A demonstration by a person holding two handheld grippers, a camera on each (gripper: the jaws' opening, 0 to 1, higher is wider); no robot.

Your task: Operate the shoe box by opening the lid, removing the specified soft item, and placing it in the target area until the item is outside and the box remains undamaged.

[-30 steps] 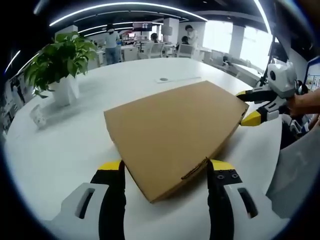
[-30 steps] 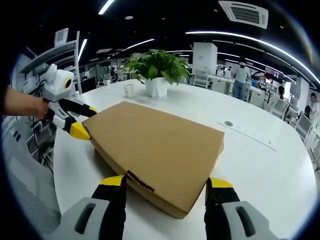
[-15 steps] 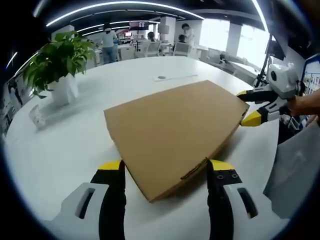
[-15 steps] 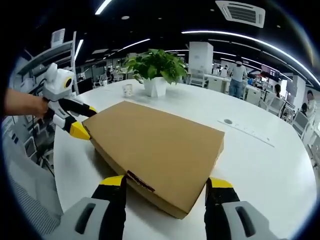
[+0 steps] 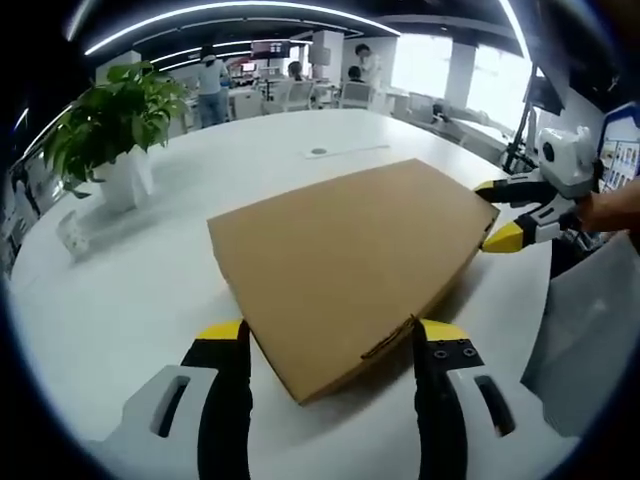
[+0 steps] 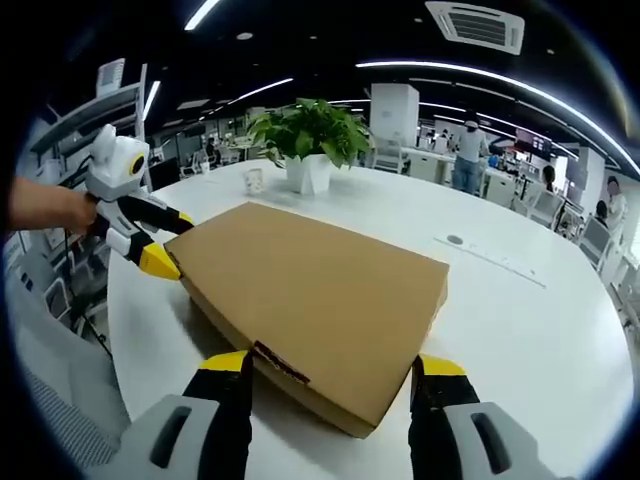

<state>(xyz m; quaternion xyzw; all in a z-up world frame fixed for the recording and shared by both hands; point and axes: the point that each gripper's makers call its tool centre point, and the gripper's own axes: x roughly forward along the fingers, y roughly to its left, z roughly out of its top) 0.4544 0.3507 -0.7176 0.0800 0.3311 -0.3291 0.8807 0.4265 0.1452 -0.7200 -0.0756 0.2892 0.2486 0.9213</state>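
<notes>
A closed brown cardboard shoe box (image 5: 345, 255) lies flat on the round white table (image 5: 130, 290), lid down. In the left gripper view my left gripper (image 5: 335, 335) is open, its yellow-tipped jaws standing either side of the box's near corner. The right gripper (image 5: 492, 213) stands at the far right corner, also straddling it. In the right gripper view the same box (image 6: 310, 300) has its near corner between the open jaws of my right gripper (image 6: 335, 365). The left gripper (image 6: 172, 240) flanks the opposite corner at the left. The box's contents are hidden.
A potted plant (image 5: 115, 125) in a white pot stands at the table's back left, with a small white object (image 5: 75, 232) beside it. A round port (image 5: 318, 152) sits in the tabletop beyond the box. A person's hand (image 6: 40, 205) holds the left gripper. Desks and people fill the background.
</notes>
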